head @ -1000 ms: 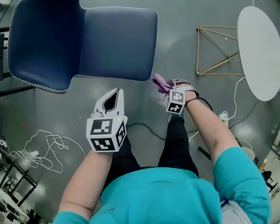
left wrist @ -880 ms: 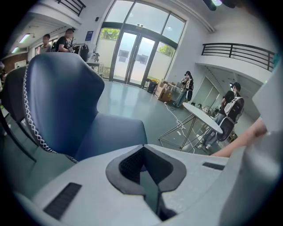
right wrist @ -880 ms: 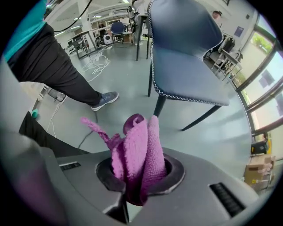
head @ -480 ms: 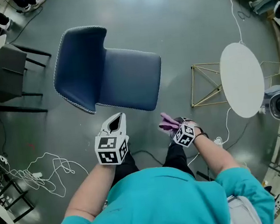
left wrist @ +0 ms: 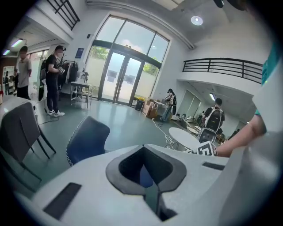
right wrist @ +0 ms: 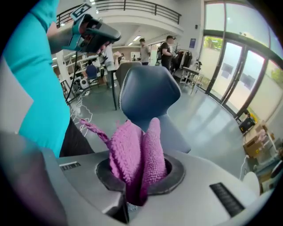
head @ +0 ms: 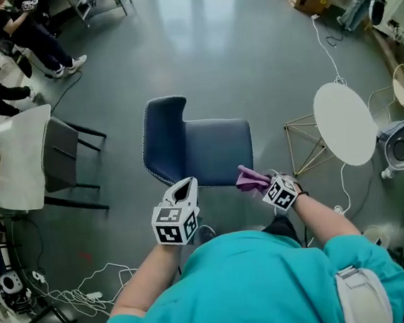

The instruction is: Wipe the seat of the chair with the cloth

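Purple knitted cloth (right wrist: 137,154) is bunched in the right tongs (head: 262,183), which are clamped on its folds, a loose tail sticking out to one side. In the head view it shows at the centre of the frame, over the near right corner of the blue chair (head: 164,136), held clear of the seat (head: 218,148). The left tongs (head: 184,187) are pressed together with nothing between them, by the seat's near left edge. A round white table (head: 345,122) stands well apart at right
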